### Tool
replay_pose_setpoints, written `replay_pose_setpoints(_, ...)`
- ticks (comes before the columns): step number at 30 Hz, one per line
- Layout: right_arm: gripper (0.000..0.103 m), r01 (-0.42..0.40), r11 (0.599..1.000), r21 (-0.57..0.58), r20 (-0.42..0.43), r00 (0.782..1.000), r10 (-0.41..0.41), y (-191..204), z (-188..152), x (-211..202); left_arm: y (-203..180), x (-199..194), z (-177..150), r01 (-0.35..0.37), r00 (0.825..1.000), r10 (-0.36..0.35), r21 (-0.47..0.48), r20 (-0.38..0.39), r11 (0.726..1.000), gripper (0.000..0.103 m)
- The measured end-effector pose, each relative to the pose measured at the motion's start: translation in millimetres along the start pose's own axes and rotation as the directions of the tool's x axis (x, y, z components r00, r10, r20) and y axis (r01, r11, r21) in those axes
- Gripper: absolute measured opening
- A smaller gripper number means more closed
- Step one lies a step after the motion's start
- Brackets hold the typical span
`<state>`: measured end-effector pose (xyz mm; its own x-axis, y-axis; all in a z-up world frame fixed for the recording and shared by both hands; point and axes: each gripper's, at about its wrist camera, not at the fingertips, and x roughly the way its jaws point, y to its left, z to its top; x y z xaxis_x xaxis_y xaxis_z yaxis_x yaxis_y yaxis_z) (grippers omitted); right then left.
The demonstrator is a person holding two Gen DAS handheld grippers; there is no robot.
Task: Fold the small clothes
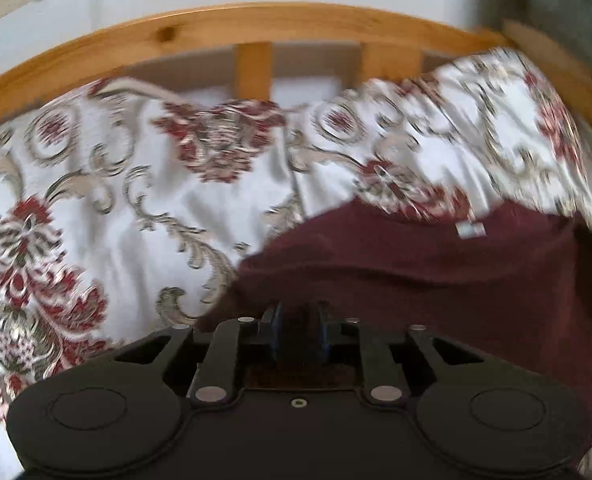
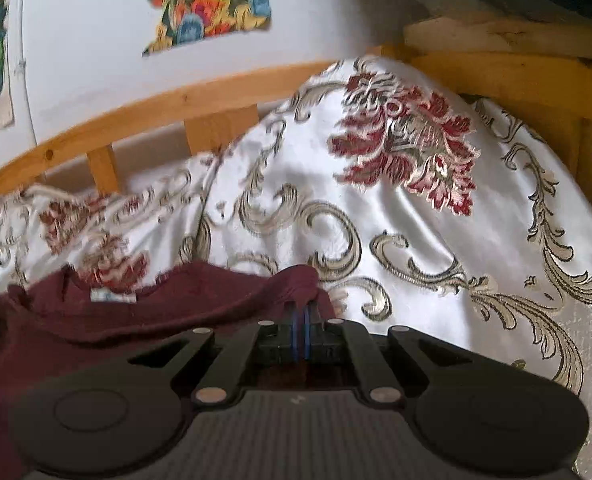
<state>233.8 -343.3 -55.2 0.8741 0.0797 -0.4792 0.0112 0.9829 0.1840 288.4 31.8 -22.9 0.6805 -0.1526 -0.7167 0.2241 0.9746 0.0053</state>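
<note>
A dark maroon knitted garment [image 1: 435, 280] is spread on the bed's white floral satin bedspread [image 1: 116, 208], near the pine headboard [image 1: 256, 28]. The left claw [image 1: 296, 332] is parted slightly over it; the right claw [image 2: 300, 320] is clenched on its edge.
</note>
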Motion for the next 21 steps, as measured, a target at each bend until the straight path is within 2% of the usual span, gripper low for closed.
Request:
replay_pose_setpoints(3,0.005,0.005,1.0,-0.016,0.028,1.0,-0.005,2,2,-4,-11,11,4,-0.049,0.999,0.049,0.049,-0.003,0.998,0.024)
replay_pose_setpoints(6,0.005,0.025,0.999,-0.032,0.061,0.998,-0.023,6,1,-7,-7,26,14,-0.093,0.996,0.093,0.023,0.003,0.995,0.03)
replay_pose_setpoints(8,0.005,0.038,0.998,-0.047,0.071,0.997,-0.034,7,0,-7,-2,41,21,-0.161,0.987,0.161,0.002,-0.026,0.987,0.03)
replay_pose_setpoints(10,0.006,0.04,0.997,-0.073,0.044,0.998,-0.037,8,-1,-1,3,52,24,-0.203,0.977,0.201,-0.02,-0.067,0.979,0.031)
replay_pose_setpoints(13,0.023,0.028,0.993,-0.116,0.024,0.999,-0.025,11,-8,5,9,56,25,-0.211,0.975,0.204,-0.073,-0.085,0.975,0.034)
replay_pose_setpoints(14,0.035,0.026,0.99,-0.139,0.027,0.999,-0.022,14,-9,4,10,53,24,-0.216,0.975,0.208,-0.093,-0.083,0.972,0.037)
replay_pose_setpoints(15,0.048,0.018,0.985,-0.17,0.03,0.999,-0.013,19,-10,4,10,51,22,-0.223,0.973,0.215,-0.1,-0.08,0.97,0.044)
replay_pose_setpoints(18,0.071,0.004,0.966,-0.257,0.062,0.998,0.012,36,-12,-3,5,36,18,-0.232,0.972,0.229,-0.092,-0.047,0.968,0.061)
replay_pose_setpoints(19,0.074,0.0,0.959,-0.284,0.068,0.998,0.02,41,-13,-5,3,29,15,-0.222,0.975,0.22,-0.09,-0.026,0.971,0.065)
replay_pose_setpoints(21,0.087,-0.019,0.941,-0.339,0.066,0.997,0.044,52,-14,-6,-5,13,10,-0.179,0.983,0.182,-0.088,0.031,0.98,0.082)
